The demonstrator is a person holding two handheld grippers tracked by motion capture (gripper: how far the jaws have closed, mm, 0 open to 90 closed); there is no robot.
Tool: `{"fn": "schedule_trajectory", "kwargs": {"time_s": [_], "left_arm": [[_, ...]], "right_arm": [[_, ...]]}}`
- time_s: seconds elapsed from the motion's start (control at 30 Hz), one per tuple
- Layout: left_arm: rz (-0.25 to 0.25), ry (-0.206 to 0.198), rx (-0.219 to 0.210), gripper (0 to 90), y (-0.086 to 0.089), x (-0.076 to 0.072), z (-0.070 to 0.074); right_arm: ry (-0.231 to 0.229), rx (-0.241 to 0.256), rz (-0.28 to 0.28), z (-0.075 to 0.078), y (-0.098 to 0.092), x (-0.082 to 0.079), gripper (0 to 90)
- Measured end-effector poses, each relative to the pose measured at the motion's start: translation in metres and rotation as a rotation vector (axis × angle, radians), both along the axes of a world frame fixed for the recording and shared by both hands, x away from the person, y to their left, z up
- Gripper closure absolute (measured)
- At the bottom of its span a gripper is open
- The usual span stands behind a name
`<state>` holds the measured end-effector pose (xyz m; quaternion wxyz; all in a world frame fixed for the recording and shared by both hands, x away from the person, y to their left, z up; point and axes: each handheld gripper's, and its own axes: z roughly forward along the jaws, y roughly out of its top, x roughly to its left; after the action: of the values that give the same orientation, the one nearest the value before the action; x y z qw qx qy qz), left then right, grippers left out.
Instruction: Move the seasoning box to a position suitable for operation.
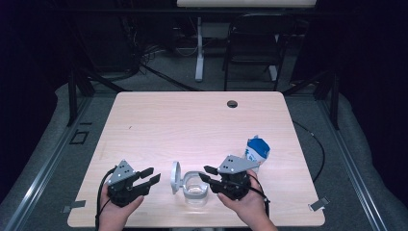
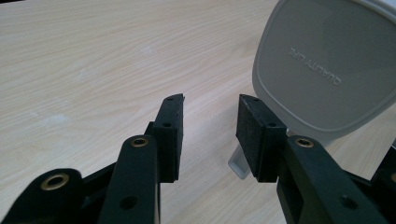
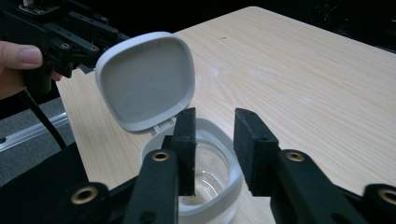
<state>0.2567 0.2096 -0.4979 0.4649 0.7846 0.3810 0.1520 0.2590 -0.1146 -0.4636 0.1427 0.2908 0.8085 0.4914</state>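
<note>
a clear glass jar with a grey-white rim stands upright near the table's six o'clock edge. its hinged lid is flipped open, standing nearly on edge at the jar's nine o'clock side, hollow underside facing the jar.

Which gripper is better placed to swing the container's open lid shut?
Probably left. The left gripper sits open beside the outer face of the upright lid, so a push would fold it over. The right gripper hovers over the container mouth, in the lid's way.
</note>
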Motion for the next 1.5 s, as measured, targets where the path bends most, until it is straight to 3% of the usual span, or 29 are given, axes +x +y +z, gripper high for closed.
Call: {"fn": "schedule_trajectory", "kwargs": {"time_s": [0.37, 0.9, 1.13, 1.5], "left_arm": [[0.013, -0.001, -0.005, 61.3, 0.002, 0.001, 0.001], [0.030, -0.013, -0.022, 60.9, 0.005, 0.001, 0.004], [0.032, -0.008, -0.019, 60.7, 0.005, 0.002, 0.003], [0.039, -0.003, -0.021, 60.5, 0.006, 0.002, 0.002]], "right_arm": [[0.003, 0.001, -0.029, -0.009, -0.022, -0.002, 55.3], [0.019, -0.015, -0.142, -0.021, -0.056, -0.003, 56.7], [0.014, -0.014, -0.170, -0.019, -0.069, -0.006, 56.0], [0.026, -0.014, -0.274, -0.023, -0.102, -0.013, 54.7]]}}
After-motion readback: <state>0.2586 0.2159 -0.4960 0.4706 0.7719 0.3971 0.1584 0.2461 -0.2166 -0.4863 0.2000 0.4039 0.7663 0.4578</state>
